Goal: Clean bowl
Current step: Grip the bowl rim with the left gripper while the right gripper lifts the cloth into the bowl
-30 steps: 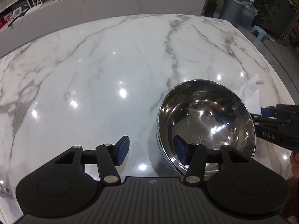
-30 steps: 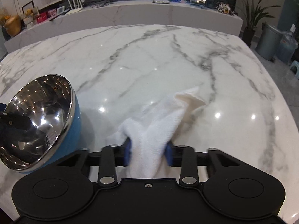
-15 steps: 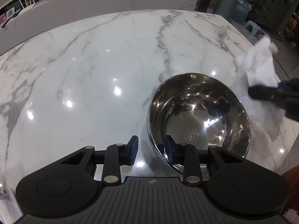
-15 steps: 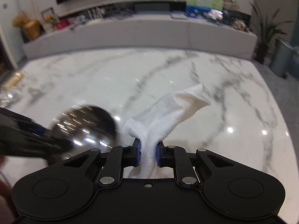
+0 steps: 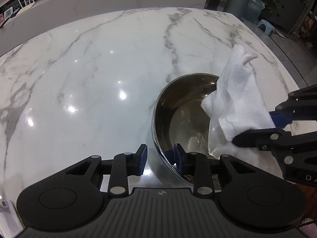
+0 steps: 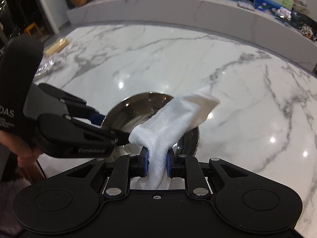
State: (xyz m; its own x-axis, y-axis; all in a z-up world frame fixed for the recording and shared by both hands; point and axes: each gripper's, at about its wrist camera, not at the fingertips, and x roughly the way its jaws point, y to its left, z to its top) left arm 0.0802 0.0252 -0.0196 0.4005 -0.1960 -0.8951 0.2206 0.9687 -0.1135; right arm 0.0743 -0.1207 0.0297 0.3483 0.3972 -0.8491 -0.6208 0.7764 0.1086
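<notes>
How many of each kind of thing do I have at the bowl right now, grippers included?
Bowl: 1
Cloth: 1
Grippers: 2, the left gripper astride the bowl's rim, the right gripper shut on the cloth
Total: 4

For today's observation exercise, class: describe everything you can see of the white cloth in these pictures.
The white textured cloth looks soft and woven, like a thin towel, crumpled rather than folded. The right gripper is shut on its bunched middle, with a short tail hanging below the blue pads. Its free end fans out forward, one corner sticking up. It hangs above the shiny round steel bowl on the white marble table, over the bowl's right side; whether it touches the metal cannot be told. The left gripper straddles the bowl's near rim.
</notes>
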